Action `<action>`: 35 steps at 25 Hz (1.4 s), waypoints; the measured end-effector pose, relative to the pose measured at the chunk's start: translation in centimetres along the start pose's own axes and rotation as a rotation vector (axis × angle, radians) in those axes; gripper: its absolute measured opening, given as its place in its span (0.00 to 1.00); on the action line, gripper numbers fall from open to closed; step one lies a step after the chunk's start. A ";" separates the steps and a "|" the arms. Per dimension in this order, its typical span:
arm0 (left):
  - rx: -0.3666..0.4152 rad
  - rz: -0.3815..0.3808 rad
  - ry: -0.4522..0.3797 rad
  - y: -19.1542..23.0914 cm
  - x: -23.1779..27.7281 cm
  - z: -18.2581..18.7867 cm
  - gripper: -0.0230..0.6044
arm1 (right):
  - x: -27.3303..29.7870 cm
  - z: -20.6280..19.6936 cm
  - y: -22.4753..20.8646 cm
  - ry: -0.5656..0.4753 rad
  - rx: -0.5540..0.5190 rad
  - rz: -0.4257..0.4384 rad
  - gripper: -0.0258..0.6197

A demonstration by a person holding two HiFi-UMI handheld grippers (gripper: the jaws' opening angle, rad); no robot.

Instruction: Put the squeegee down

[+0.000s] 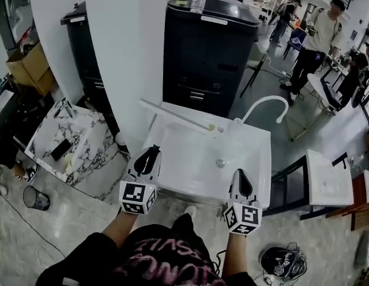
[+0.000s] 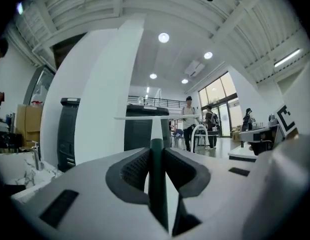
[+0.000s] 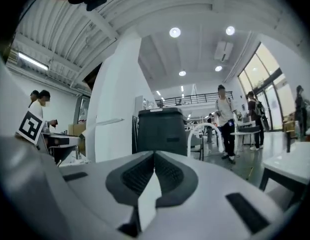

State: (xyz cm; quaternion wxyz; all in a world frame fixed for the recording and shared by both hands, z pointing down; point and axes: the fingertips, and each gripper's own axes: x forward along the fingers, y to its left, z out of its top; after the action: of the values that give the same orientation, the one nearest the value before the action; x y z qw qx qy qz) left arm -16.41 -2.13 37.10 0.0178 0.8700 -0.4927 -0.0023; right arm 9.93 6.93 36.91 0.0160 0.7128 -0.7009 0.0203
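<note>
Blending into the white sink [image 1: 190, 162], the squeegee [image 1: 172, 114] is hard to trace in the head view. Only its long pale blade bar shows plainly, slanting across at 12 o'clock from the left gripper [image 1: 153, 151]; the stem is lost against the basin. Whether the bar touches the sink cannot be told. The left gripper view shows the jaws clamped on the dark green handle, which runs ahead to the crossbar. At 3 o'clock, the right gripper [image 1: 241, 174] hovers with its jaws pressed together on nothing.
</note>
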 end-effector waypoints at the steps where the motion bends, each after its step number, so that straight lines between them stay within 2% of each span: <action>1: -0.003 0.002 0.006 0.0 0.3 -0.2 0.19 | 0.3 -0.2 -0.3 0.006 0.003 -0.002 0.07; 17: 0.006 0.013 0.047 -0.6 5.6 -1.5 0.19 | 4.6 -1.4 -3.7 0.048 -0.006 -0.011 0.07; 35: 0.016 0.030 0.081 -0.2 10.8 -3.0 0.19 | 9.4 -3.4 -5.5 0.095 -0.005 0.028 0.07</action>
State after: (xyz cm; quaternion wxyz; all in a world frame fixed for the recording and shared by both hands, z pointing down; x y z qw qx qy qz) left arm -10.62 -11.17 40.29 0.0309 0.8621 -0.5045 0.0370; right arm 15.60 -2.17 40.78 0.0507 0.7011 -0.7093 0.0524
